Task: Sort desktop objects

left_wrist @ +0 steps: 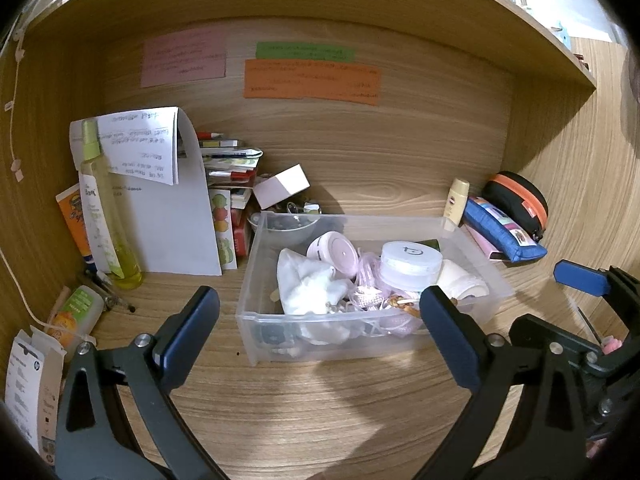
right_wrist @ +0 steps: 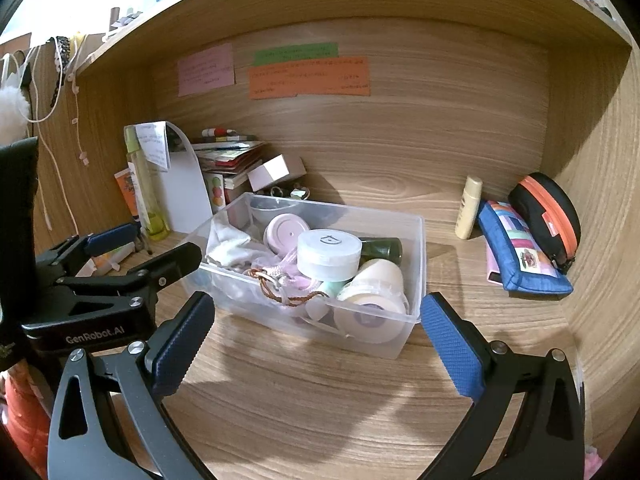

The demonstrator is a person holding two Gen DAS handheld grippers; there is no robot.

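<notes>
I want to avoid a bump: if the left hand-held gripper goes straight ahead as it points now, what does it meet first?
Probably the near wall of the clear plastic bin. The left hand-held gripper is open and aimed at it over bare desk.

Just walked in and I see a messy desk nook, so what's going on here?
A person holds two handheld grippers over a wooden desk, sorting its clutter. Both the left gripper and the right gripper are open and empty, poised in front of a clear plastic bin already filled with small items like a white round jar and a pink round case. A blue pouch and a black zip case lie to the right, outside the bin.
</notes>
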